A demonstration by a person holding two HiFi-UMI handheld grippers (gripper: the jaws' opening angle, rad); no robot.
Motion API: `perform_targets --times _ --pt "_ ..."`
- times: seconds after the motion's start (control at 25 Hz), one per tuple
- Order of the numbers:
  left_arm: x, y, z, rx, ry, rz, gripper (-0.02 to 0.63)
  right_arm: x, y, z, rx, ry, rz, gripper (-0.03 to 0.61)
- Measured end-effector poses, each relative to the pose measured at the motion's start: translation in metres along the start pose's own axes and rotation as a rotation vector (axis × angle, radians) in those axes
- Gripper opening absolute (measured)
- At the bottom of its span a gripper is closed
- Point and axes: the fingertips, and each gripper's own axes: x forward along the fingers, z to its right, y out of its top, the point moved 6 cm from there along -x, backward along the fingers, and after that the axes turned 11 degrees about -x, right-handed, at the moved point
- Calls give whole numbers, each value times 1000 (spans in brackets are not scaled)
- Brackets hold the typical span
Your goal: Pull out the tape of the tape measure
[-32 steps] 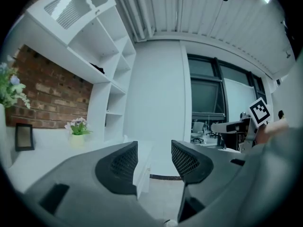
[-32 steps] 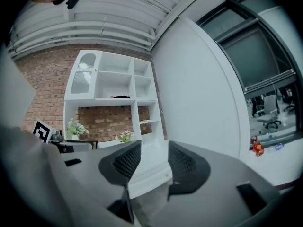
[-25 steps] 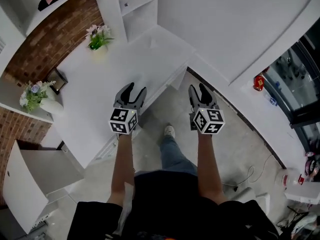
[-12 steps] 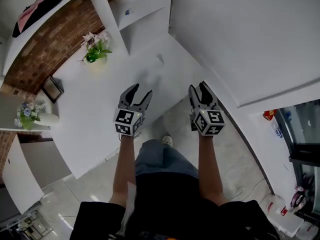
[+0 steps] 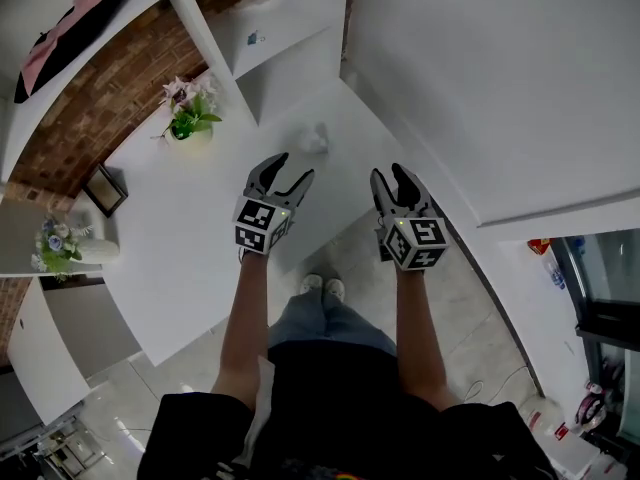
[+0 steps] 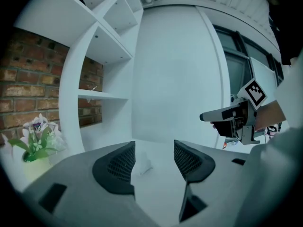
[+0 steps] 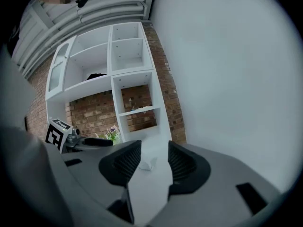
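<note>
Hovering past the white table's point(image 5: 190, 208) front edge, hemmed by the wall point(image 5: 480, 88) at right and shelves point(image 5: 270, 38) behind, the left gripper point(image 5: 295, 168) has just been opening its jaws. The right gripper point(image 5: 390, 173) is spread, and both are empty. A small white object point(image 5: 314, 140) lies ahead, untouched.

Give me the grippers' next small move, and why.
Probably carry both forward to the small white object on the table. It lies ahead of the left gripper, whose empty jaws have just been opening; the right gripper is open, empty too.
</note>
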Motion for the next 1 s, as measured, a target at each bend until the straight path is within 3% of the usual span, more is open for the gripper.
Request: perform_targets --times 0.48,0.8,0.88,1.0 --pt "95 -11 -50 41 -158 -100 232 51 -28 -2 9 77 -99 158" --pt "131 -32 -58 158 -317 -225 227 70 -51 -4 12 104 -152 158" --pt "130 -31 -57 165 -354 -231 198 71 -52 -4 13 105 -157 158" --pt "127 -33 -56 179 -382 -231 100 71 -55 -6 12 111 -168 158"
